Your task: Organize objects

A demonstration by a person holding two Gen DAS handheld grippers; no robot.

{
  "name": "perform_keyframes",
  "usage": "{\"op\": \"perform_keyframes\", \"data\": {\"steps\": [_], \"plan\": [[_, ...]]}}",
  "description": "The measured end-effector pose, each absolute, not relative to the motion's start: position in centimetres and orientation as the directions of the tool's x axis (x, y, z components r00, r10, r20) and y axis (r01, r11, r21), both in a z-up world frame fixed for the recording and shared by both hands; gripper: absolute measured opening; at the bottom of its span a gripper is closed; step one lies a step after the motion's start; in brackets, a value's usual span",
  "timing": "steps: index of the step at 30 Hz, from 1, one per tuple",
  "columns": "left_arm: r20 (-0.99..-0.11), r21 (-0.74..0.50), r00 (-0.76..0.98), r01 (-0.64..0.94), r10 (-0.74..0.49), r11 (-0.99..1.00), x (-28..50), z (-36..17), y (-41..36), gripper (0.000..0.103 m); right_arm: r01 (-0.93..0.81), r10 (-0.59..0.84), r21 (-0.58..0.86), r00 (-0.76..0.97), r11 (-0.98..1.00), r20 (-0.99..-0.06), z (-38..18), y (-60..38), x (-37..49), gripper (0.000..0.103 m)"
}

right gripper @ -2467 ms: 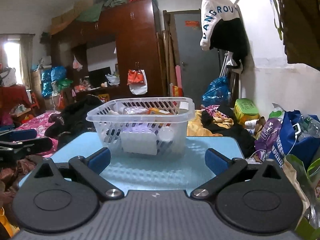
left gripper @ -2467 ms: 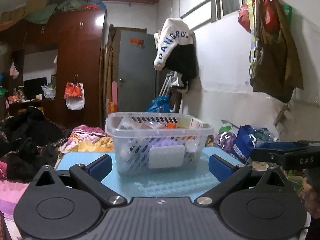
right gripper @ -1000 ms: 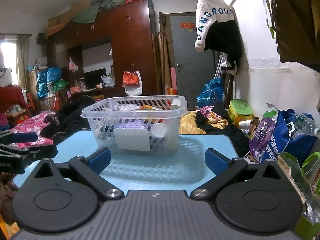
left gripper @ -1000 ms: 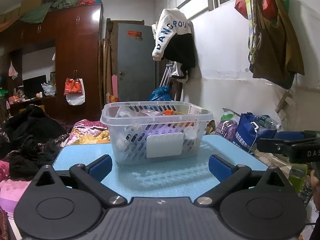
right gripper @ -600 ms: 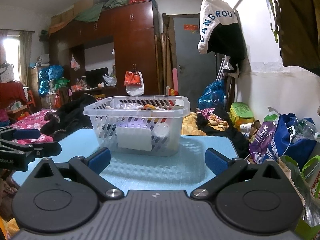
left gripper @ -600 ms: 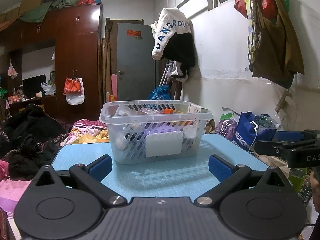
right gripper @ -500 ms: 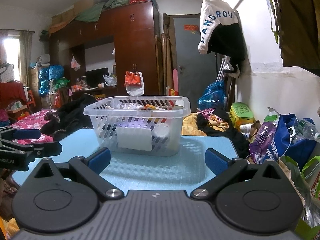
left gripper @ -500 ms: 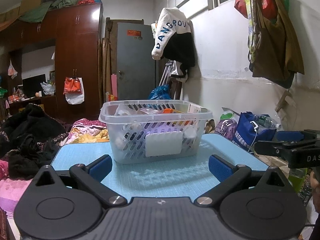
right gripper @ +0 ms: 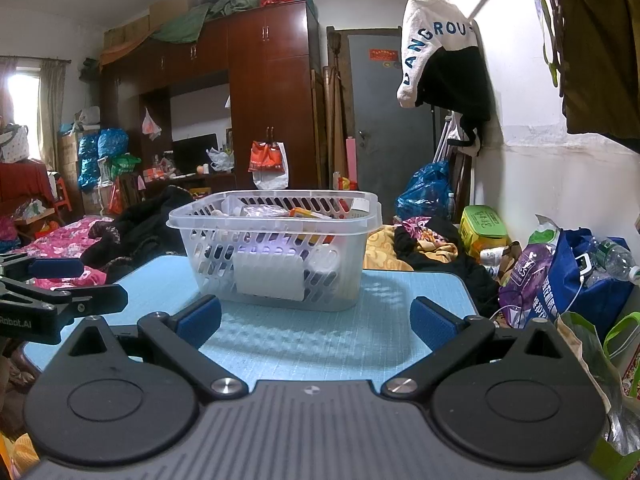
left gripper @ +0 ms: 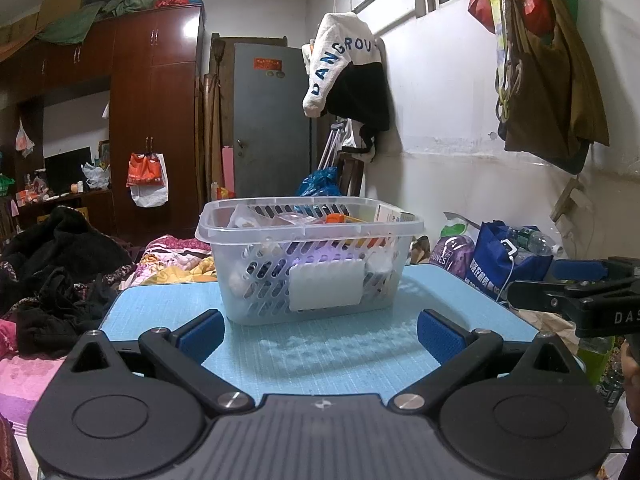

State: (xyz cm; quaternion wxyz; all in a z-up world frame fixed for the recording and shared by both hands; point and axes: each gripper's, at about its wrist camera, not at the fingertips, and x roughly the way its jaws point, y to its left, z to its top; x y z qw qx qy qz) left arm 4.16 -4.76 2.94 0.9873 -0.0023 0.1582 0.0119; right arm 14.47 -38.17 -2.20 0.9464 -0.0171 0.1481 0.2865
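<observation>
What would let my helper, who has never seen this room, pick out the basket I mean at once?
Find the light blue table in front of the two open grippers. The clear plastic basket stands on it, alone on that surface. It has slotted walls, a blank white panel on its near side, and small items piled inside; the bags nearby are all off the table.

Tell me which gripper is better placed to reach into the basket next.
Neither clearly; slight lean to the left gripper. Both it and the right gripper are open, empty and face the clear basket on the blue table nearly centred; the basket looks marginally nearer in the left view.
</observation>
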Motion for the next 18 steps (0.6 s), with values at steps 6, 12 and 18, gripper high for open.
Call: {"op": "perform_keyframes", "data": {"steps": [6,12,18], "plan": [[-0.314,-0.001,0.949,-0.024,0.022,1.000,4.22,2.91,-4.81,0.103,-0.548,0.537,0.051,0.791,0.835,-0.292,-2.27,-38.11,14.60,0.103],[-0.318,-0.002,0.948,-0.020,0.018,1.000,4.33,2.72,-4.80,0.103,-0.548,0.537,0.051,0.791,0.835,-0.292,-2.27,-38.09,14.58,0.103],[-0.321,-0.004,0.947,-0.016,0.014,1.000,4.38,2.59,-4.74,0.103,-0.549,0.536,0.047,0.790,0.835,-0.298,-2.52,-38.03,14.78,0.103]]}}
